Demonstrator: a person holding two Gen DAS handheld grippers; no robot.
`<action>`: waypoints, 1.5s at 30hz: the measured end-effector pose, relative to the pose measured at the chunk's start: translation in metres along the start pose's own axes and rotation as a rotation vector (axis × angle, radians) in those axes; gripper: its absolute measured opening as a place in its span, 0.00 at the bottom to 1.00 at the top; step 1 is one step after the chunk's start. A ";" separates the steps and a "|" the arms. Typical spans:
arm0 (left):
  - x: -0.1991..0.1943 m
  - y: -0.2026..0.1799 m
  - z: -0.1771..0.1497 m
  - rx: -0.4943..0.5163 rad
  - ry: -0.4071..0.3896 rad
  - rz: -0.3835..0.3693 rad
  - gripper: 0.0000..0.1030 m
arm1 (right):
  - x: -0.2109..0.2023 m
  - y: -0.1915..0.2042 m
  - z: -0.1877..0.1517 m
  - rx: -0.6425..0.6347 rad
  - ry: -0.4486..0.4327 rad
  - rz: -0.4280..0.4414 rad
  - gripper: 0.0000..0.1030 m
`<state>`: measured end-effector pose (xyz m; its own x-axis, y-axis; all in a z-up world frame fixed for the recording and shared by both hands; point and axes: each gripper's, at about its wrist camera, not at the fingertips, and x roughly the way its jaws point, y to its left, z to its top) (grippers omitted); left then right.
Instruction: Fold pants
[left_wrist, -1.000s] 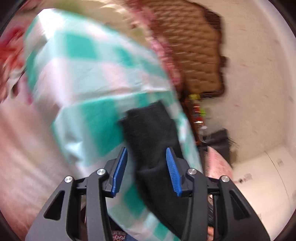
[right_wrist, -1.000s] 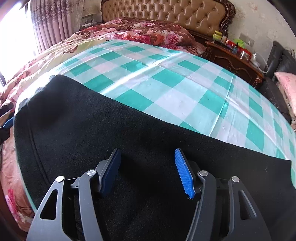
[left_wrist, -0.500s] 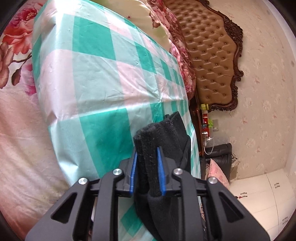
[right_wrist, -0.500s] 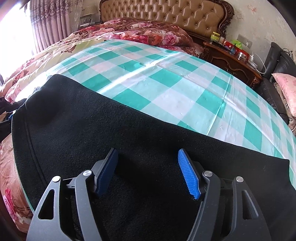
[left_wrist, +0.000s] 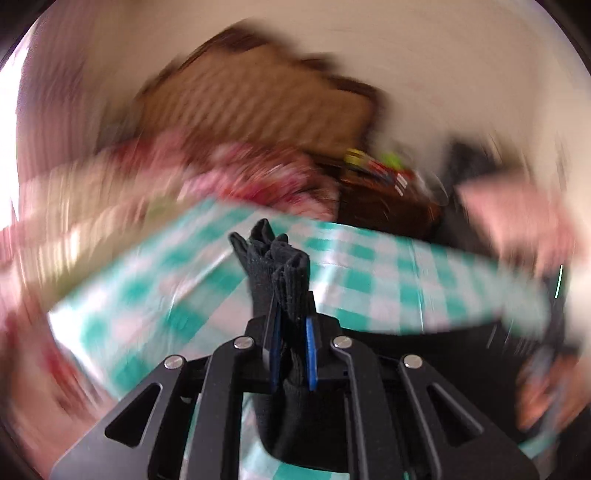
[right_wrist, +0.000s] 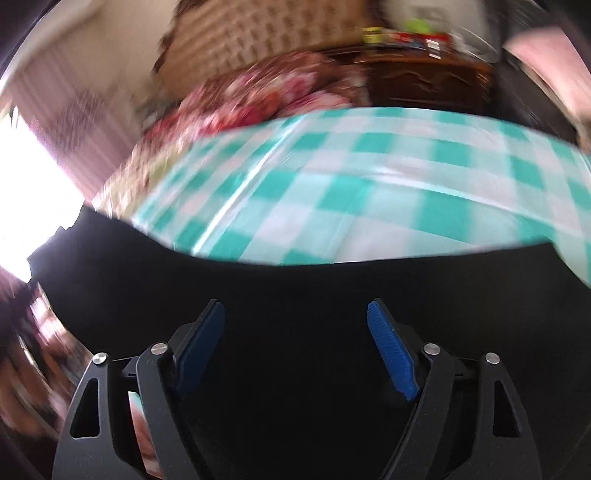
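Observation:
The black pants (right_wrist: 295, 280) lie spread on the green-and-white checked cloth (right_wrist: 369, 192) over the bed. In the left wrist view my left gripper (left_wrist: 290, 325) is shut on a bunched end of the black pants (left_wrist: 277, 266), which sticks up between the blue pads. In the right wrist view my right gripper (right_wrist: 295, 314) hovers over the dark fabric with its jaws opening wide; no fold is pinched between its fingers (right_wrist: 391, 354). Both views are smeared by motion.
A floral quilt (right_wrist: 266, 96) and the tufted headboard (left_wrist: 258, 107) stand behind the cloth. A dark wooden nightstand (right_wrist: 424, 81) with small bottles is at the bed's right, beside a black seat with a pink cushion (left_wrist: 517, 214).
My left gripper closed on the pants' bunched end and swung round to face the headboard. My right gripper opened wider, rolled and shifted over the fabric.

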<state>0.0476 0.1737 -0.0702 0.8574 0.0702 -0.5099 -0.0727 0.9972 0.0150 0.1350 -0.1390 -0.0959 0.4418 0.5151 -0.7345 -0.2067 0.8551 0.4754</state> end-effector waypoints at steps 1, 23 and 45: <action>-0.003 -0.028 -0.004 0.084 -0.019 0.005 0.10 | -0.014 -0.016 0.000 0.049 -0.024 -0.004 0.78; 0.020 -0.220 -0.154 0.739 -0.075 -0.085 0.11 | -0.023 -0.062 -0.033 0.263 0.202 0.258 0.79; -0.016 -0.237 -0.144 0.759 -0.227 -0.140 0.11 | -0.003 -0.034 -0.010 0.091 0.180 0.221 0.25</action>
<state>-0.0225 -0.0674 -0.1892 0.9214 -0.1351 -0.3643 0.3396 0.7356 0.5861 0.1314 -0.1692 -0.1146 0.2316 0.6974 -0.6783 -0.1979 0.7164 0.6690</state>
